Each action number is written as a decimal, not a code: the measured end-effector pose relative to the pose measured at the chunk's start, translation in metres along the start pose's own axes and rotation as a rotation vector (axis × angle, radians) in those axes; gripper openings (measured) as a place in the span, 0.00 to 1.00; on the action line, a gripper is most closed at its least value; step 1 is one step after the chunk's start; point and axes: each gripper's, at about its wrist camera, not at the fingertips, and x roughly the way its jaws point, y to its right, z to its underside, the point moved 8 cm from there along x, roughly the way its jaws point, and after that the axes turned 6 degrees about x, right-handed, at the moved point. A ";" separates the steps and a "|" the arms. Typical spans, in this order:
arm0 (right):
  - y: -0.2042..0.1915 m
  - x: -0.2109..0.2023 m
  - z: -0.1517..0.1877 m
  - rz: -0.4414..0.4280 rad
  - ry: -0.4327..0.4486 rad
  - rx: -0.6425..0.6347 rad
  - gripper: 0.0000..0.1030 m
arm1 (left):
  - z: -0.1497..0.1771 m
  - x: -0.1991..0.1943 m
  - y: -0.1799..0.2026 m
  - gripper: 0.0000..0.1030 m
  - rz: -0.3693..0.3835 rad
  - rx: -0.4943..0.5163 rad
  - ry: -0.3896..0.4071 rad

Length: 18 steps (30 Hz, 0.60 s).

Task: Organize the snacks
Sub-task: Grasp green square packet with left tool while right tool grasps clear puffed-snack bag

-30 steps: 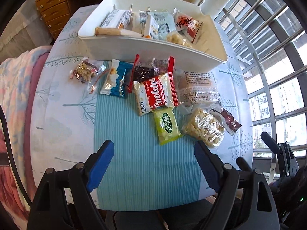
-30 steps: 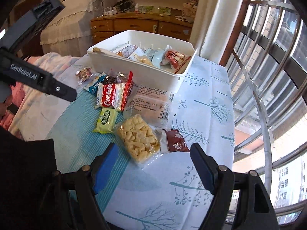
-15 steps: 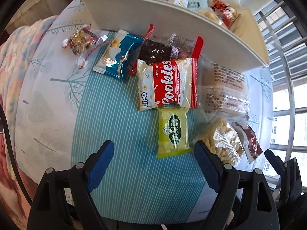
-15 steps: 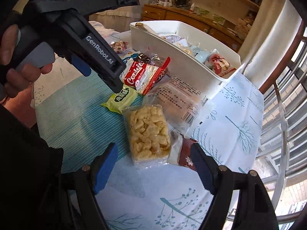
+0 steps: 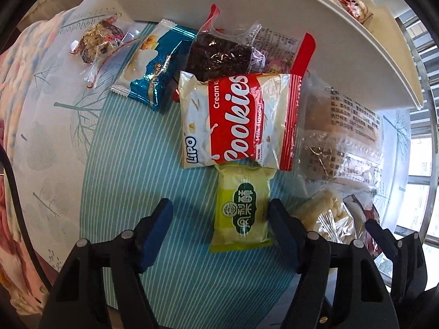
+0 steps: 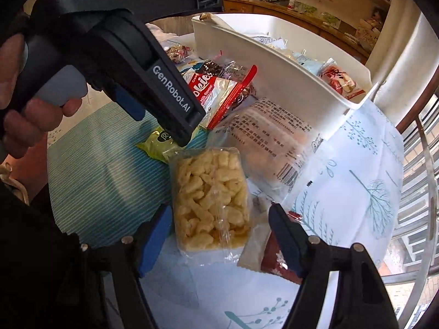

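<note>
The left gripper (image 5: 219,219) hangs low over the counter (image 5: 115,164), spread wide, the green snack packet (image 5: 241,208) lying flat between its fingers, against the right one. The right gripper (image 6: 219,233), also spread, straddles the clear bag of puffed snacks (image 6: 211,197) near the counter's window-side edge, beside the white bin (image 6: 274,68).

Left wrist view looks steeply down, close, green snack packet (image 5: 241,208) between its jaws. Right wrist view looks forward, low, puffed-snack bag (image 6: 210,197) between its jaws. Both share the Lipo cookies pack (image 5: 236,120) and white bin (image 6: 274,68).
</note>
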 end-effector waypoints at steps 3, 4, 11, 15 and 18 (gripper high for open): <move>0.001 0.005 -0.003 -0.011 0.001 -0.008 0.71 | -0.003 0.004 0.003 0.60 0.006 -0.001 -0.010; 0.001 0.006 -0.004 -0.014 0.000 -0.010 0.71 | -0.004 0.005 0.004 0.54 0.010 0.004 -0.011; -0.003 0.016 -0.004 -0.036 -0.008 -0.004 0.71 | -0.008 0.006 0.014 0.38 -0.012 0.048 -0.010; -0.006 0.022 -0.007 -0.062 -0.030 0.003 0.66 | -0.009 0.004 0.016 0.35 -0.020 0.056 -0.012; -0.006 0.027 -0.010 -0.069 -0.049 0.008 0.61 | -0.007 0.004 0.014 0.35 -0.015 0.055 -0.010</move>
